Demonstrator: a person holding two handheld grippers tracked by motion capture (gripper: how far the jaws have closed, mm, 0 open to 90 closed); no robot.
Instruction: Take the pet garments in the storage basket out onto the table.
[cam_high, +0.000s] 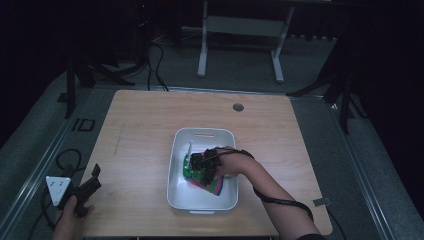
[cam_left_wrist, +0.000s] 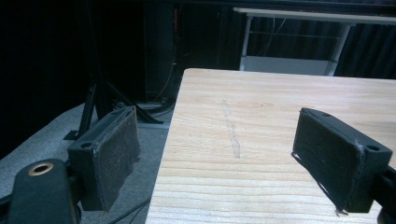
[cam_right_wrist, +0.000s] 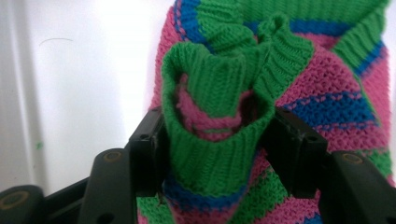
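Observation:
A knitted piece striped in green, pink and blue (cam_right_wrist: 327, 79) lies in the white bin (cam_right_wrist: 84, 70). My right gripper (cam_right_wrist: 215, 140) is down inside the bin, and its two black jaws press on the piece's green ribbed cuff from both sides. From above, the right gripper (cam_high: 200, 167) sits over the middle of the bin (cam_high: 204, 131), with the knit (cam_high: 214, 188) under and beside it. My left gripper (cam_high: 92, 181) rests at the table's front left corner, held in a hand. It stands open (cam_left_wrist: 219, 135), with only bare wood between its pads.
The wooden table (cam_high: 150, 115) has a round hole (cam_high: 238, 107) near its far edge. Its left edge (cam_left_wrist: 163, 158) drops to grey floor with cables. A white desk frame (cam_high: 240, 25) stands beyond the table. A right forearm reaches to the bin from the lower right.

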